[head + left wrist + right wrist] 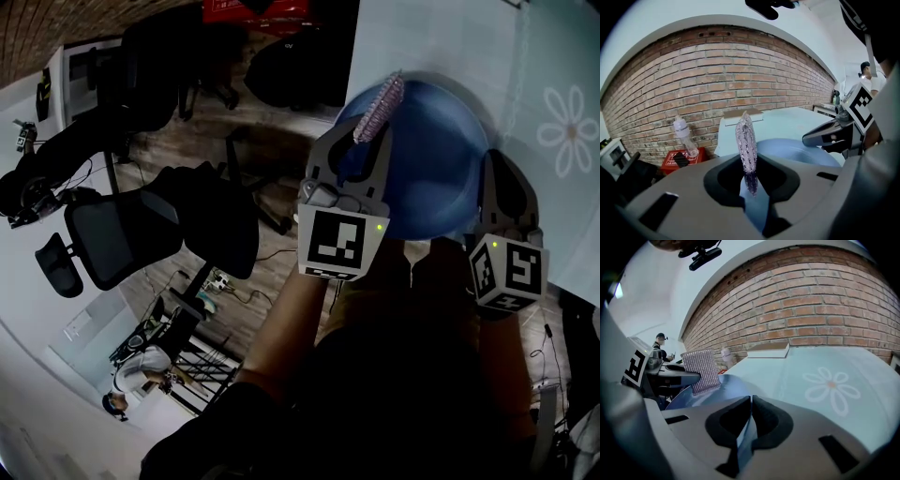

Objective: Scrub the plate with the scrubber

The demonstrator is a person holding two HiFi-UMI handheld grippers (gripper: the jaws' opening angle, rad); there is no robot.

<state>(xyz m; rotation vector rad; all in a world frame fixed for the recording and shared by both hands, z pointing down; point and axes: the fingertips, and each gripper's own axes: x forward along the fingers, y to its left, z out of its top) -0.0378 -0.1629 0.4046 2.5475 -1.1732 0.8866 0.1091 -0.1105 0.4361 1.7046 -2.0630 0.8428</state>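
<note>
The pale blue worktop (441,37) with its flower print lies ahead, and the blue plate (431,159) sits over its near corner. Whether the plate rests on the worktop or is lifted clear cannot be told.

The right gripper (750,404) has its fingers (731,420) closed narrow on the plate's near rim, which runs thin between them. The left gripper (750,183) has its fingers (724,178) pinched on the lower edge of the sparkly scrubber (378,108). The scrubber stands upright above the plate's left rim, and contact with the plate is not certain.

To scrub well, the person likely needs to tip the scrubber so its broad face, not its edge, lies flat on the plate. The strokes should then run across the plate's middle with light, even pressure. The right grip looks shallow on the rim, so hard pushes could twist the plate loose, and strokes toward that gripper would brace it better.
</note>
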